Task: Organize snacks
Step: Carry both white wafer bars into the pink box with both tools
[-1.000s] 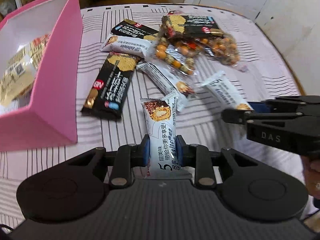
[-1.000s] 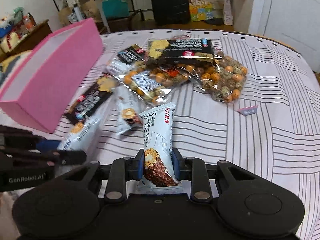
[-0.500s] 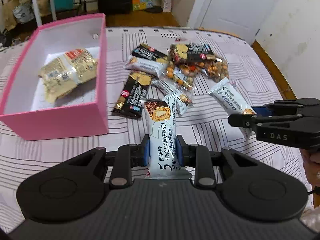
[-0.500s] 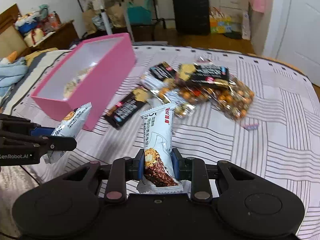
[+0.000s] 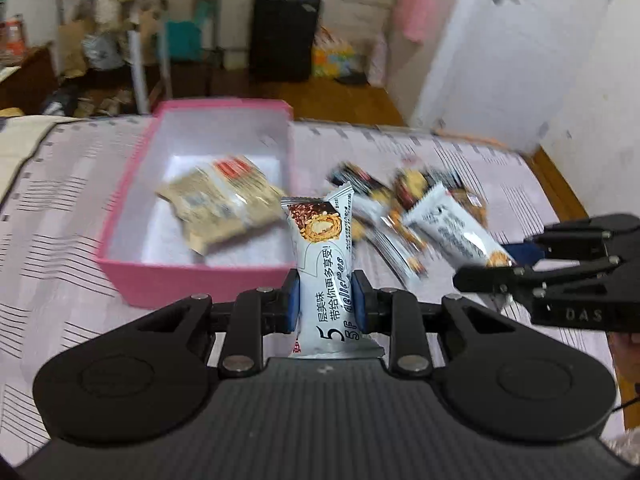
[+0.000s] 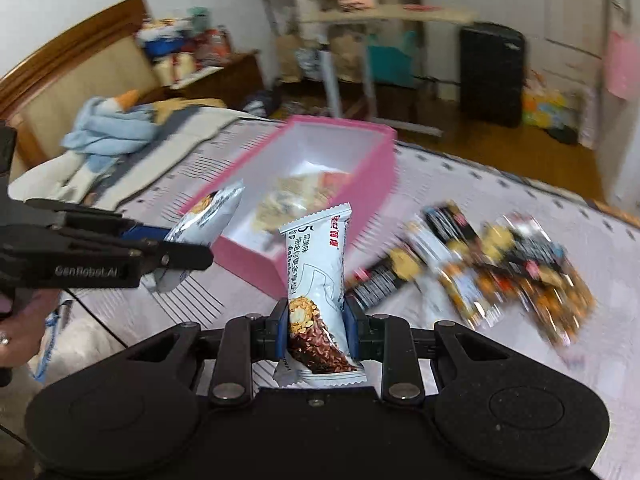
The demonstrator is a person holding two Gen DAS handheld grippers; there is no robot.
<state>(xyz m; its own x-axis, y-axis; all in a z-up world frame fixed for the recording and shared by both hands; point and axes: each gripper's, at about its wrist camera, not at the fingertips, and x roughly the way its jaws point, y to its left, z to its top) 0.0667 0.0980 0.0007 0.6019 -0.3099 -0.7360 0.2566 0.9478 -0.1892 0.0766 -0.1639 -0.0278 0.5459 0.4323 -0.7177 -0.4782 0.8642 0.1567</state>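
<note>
My left gripper [image 5: 325, 306] is shut on a white snack bar [image 5: 325, 264] that stands up between its blue pads. The right gripper [image 6: 316, 330] is shut on a second white snack bar [image 6: 316, 276]. Both are lifted above the striped bed. An open pink box [image 5: 192, 276] lies just beyond the left gripper, with a beige snack bag [image 5: 218, 204] inside. In the left wrist view the right gripper [image 5: 516, 272] comes in from the right with its bar [image 5: 456, 232]. In the right wrist view the left gripper [image 6: 176, 248] shows at the left, its bar [image 6: 208, 220] near the pink box [image 6: 376, 184].
Several loose snack packs [image 6: 500, 264] lie blurred on the striped bedcover [image 6: 540, 364], right of the box. A blue cloth [image 6: 108, 132] and a wooden headboard [image 6: 68, 80] lie at the left. Shelves, a desk and a black suitcase [image 5: 282, 36] stand beyond the bed.
Both grippers have risen from the bedcover with their bars held and have swung toward the pink box, whose inside now shows. The view has tilted up to show the room.
</note>
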